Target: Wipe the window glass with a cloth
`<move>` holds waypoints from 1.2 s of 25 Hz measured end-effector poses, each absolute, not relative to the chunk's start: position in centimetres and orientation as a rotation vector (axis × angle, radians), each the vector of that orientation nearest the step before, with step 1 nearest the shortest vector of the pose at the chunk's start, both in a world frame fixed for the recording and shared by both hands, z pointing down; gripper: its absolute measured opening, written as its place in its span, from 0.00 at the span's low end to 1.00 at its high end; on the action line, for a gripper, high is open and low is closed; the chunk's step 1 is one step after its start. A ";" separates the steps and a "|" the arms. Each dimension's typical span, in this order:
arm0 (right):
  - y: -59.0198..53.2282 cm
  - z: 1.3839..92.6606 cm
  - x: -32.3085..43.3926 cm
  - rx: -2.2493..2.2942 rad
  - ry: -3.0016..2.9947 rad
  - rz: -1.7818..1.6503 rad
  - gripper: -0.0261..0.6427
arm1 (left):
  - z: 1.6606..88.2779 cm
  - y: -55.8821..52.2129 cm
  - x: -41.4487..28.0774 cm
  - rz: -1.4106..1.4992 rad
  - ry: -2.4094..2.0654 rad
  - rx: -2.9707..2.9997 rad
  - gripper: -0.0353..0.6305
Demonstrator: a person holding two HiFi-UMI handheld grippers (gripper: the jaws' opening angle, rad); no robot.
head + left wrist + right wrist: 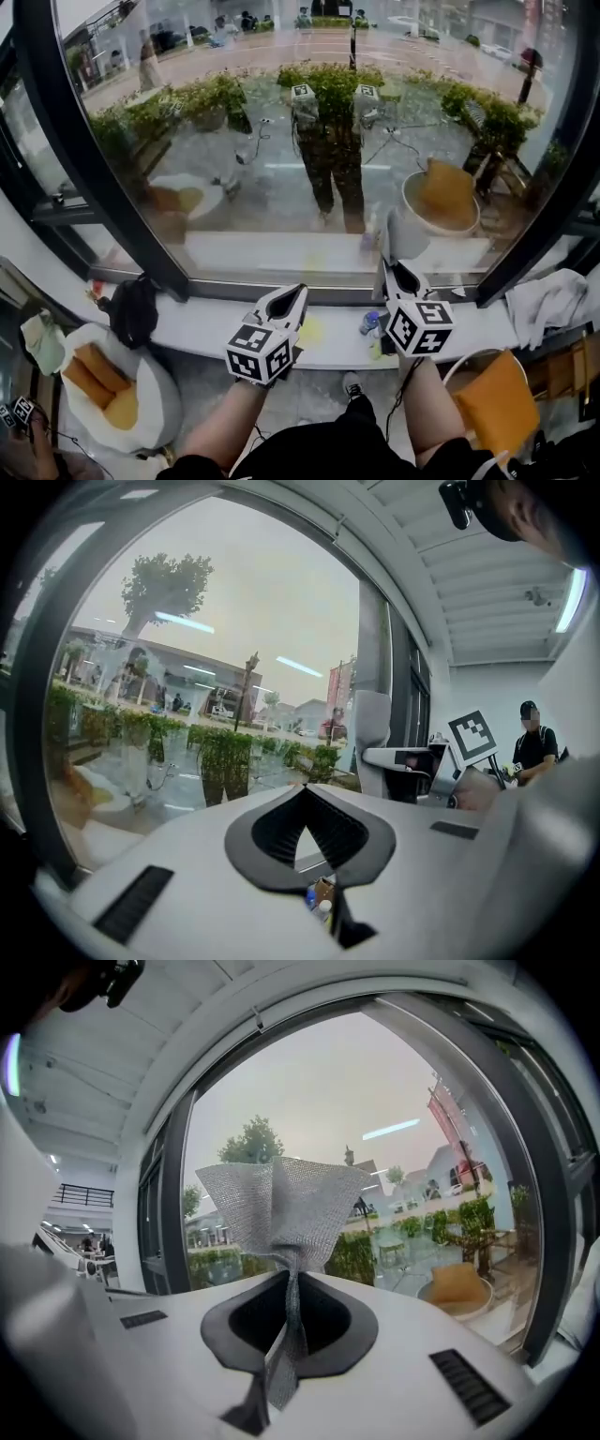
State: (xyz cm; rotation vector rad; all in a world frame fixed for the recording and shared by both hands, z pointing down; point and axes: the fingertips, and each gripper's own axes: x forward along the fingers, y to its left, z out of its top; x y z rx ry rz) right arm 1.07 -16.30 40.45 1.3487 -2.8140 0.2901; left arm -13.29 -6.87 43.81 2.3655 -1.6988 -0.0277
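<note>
Basically, the window glass (309,141) was judged not yet wiped: no wiped tracks could be made out, so the whole pane was taken as left to do. The sill (206,330) was seen below it. The right gripper (289,1283) was clamped on the cloth (281,1208), held up over the sill's right part near the glass; contact could not be confirmed. The left gripper (305,794) was closed on nothing, over mid-sill. A small bottle (369,323) was seen on the sill between the grippers.

A big window (281,187) with a dark frame (89,150) shows green bushes (197,98) outside. Under it runs a white sill (206,336). A round chair (164,405) holds orange cushions (94,380).
</note>
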 end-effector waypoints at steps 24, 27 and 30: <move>-4.1 46.6 5.3 1.286 -2.739 0.374 0.10 | 48.4 0.9 -6.5 -0.006 -1.594 2.351 0.05; -3.8 47.0 5.4 1.282 -2.737 0.380 0.10 | 48.5 0.9 -6.3 -0.014 -1.590 2.354 0.05; -3.6 47.2 5.6 1.283 -2.733 0.383 0.10 | 48.6 1.0 -6.1 -0.012 -1.586 2.355 0.05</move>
